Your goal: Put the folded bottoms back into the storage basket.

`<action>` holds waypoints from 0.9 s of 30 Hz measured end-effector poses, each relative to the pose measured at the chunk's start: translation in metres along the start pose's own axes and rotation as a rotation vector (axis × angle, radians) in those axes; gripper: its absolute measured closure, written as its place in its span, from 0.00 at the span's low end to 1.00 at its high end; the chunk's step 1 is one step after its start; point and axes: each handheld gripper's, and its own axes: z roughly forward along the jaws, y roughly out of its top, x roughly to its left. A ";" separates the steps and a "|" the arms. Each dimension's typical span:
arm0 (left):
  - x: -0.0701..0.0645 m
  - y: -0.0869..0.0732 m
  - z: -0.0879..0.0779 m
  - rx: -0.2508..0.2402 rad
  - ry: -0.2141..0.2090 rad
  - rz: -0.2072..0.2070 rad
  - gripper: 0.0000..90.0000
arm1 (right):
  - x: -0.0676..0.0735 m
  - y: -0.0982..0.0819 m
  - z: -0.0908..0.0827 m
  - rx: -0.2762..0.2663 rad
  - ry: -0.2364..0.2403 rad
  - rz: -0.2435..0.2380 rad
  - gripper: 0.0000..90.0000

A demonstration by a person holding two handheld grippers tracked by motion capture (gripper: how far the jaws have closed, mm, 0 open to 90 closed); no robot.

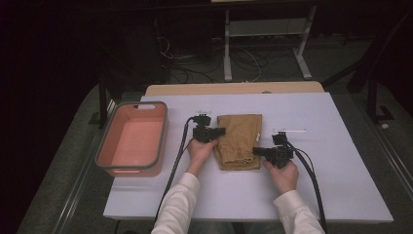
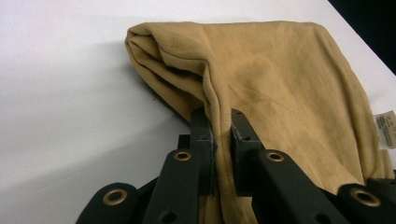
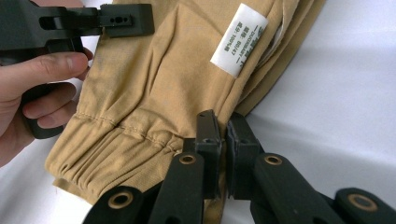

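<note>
A folded tan garment (image 1: 239,140) lies in the middle of the white table (image 1: 321,185). My left gripper (image 1: 221,131) pinches the garment's left edge; in the left gripper view the gripper (image 2: 219,135) has a fold of tan cloth (image 2: 280,84) pressed between its jaws. My right gripper (image 1: 256,151) holds the garment's lower right edge; in the right gripper view the gripper (image 3: 221,135) clamps the cloth (image 3: 154,93) just below a white care label (image 3: 239,39), near an elastic cuff (image 3: 112,154). The left gripper (image 3: 135,19) and its hand also appear there, upper left.
An empty salmon-pink bin with a grey rim (image 1: 131,139) stands at the table's left side. Cables trail from both grippers toward the table's near edge. Beyond the far edge are a dark floor, loose wires and white desk legs (image 1: 265,44).
</note>
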 end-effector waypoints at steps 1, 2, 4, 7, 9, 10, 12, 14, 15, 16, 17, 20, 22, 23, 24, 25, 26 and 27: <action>0.000 0.000 0.000 0.000 0.000 0.000 0.92 | 0.000 0.000 0.000 0.000 0.000 0.000 0.94; -0.001 0.000 -0.001 -0.005 0.003 0.005 0.93 | 0.001 0.000 -0.001 -0.004 -0.003 -0.006 0.94; -0.002 0.000 -0.002 -0.012 0.001 0.011 0.93 | 0.001 0.000 -0.001 -0.004 -0.001 -0.006 0.94; -0.003 0.000 -0.004 -0.026 0.007 0.014 0.93 | 0.002 0.000 -0.002 -0.007 0.004 -0.004 0.94; -0.005 -0.001 -0.004 -0.031 0.015 0.016 0.93 | 0.002 0.001 -0.004 -0.012 0.010 -0.005 0.94; -0.007 0.000 -0.006 -0.037 0.016 0.024 0.93 | 0.003 0.002 -0.005 -0.015 0.016 -0.005 0.94; -0.009 0.002 -0.009 -0.046 0.014 0.029 0.93 | 0.003 0.002 -0.006 -0.018 0.018 -0.004 0.94; -0.010 0.004 -0.012 -0.055 0.010 0.034 0.93 | 0.005 0.003 -0.008 -0.020 0.021 -0.007 0.94; -0.010 0.004 -0.012 -0.055 0.010 0.034 0.93 | 0.005 0.003 -0.008 -0.020 0.021 -0.007 0.94; -0.012 0.006 -0.016 -0.061 0.009 0.037 0.93 | 0.006 0.005 -0.010 -0.025 0.023 -0.012 0.94; -0.012 0.007 -0.017 -0.065 0.008 0.040 0.93 | 0.007 0.006 -0.011 -0.026 0.024 -0.012 0.94; -0.013 0.009 -0.021 -0.073 0.006 0.043 0.93 | 0.010 0.008 -0.013 -0.031 0.025 -0.018 0.94; -0.014 0.011 -0.027 -0.090 0.003 0.046 0.92 | 0.014 0.011 -0.016 -0.035 0.027 -0.032 0.94; -0.014 0.011 -0.027 -0.090 0.003 0.046 0.92 | 0.014 0.011 -0.016 -0.035 0.027 -0.032 0.94; -0.014 0.013 -0.030 -0.098 0.001 0.049 0.92 | 0.016 0.013 -0.018 -0.039 0.030 -0.034 0.94; -0.014 0.013 -0.030 -0.098 0.001 0.049 0.92 | 0.016 0.013 -0.018 -0.039 0.030 -0.034 0.94; -0.015 0.014 -0.032 -0.101 -0.001 0.051 0.92 | 0.017 0.014 -0.019 -0.039 0.028 -0.039 0.94; -0.015 0.016 -0.033 -0.098 0.001 0.055 0.92 | 0.019 0.016 -0.020 -0.040 0.027 -0.041 0.94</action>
